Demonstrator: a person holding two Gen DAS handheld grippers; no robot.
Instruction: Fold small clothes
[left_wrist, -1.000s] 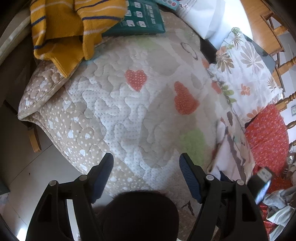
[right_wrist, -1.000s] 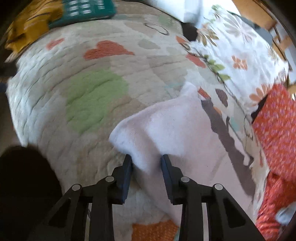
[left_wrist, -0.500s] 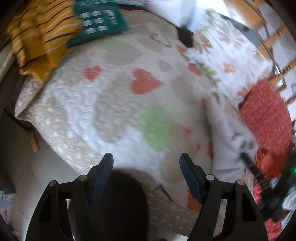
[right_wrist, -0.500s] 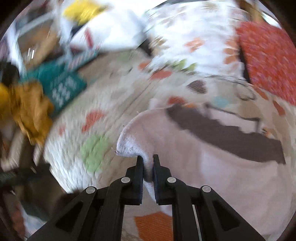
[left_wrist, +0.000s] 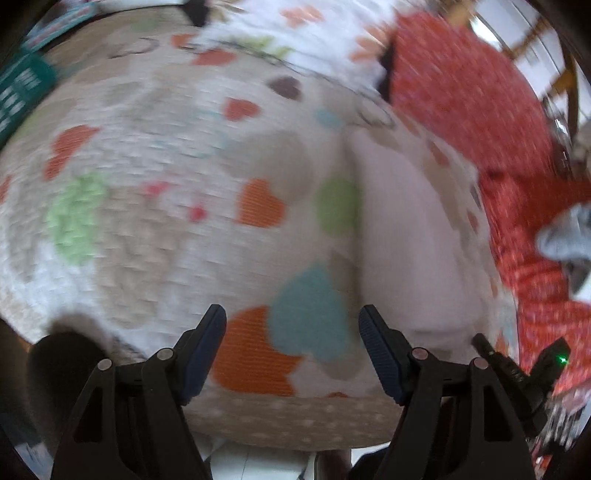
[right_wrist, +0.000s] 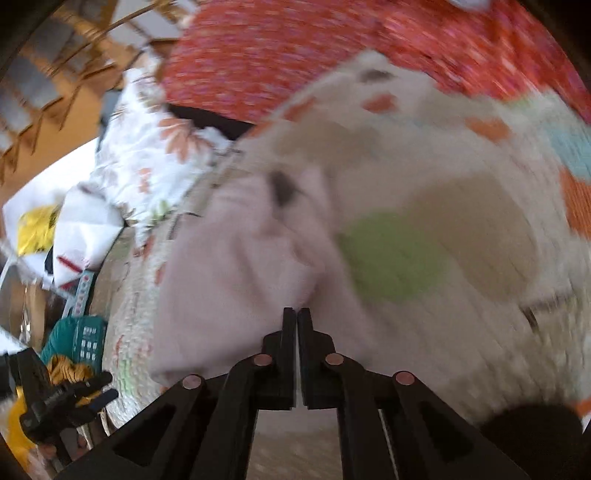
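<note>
The right gripper (right_wrist: 297, 314) has its two fingers pressed together with almost no gap. The pale pink garment (right_wrist: 236, 280) spreads out directly ahead of and to the left of the fingertips, and its near fold seems pinched between them, though motion blur keeps the bite itself unclear. A dark patch on the garment shows further ahead, up and slightly left of the tips. To the right of the fingers the heart-print quilt (right_wrist: 461, 229) lies bare, a green heart just beyond the tips on that side.

The left gripper (left_wrist: 291, 347) stands with its fingers wide apart and nothing between them; only the quilt (left_wrist: 155, 229) shows through the gap, with a teal heart and an orange heart right ahead. From this side the garment (left_wrist: 410, 236) lies as a long pale strip ahead of and beyond the right finger, running away from it. Beyond the garment is a red patterned cushion (left_wrist: 465, 92).
</note>
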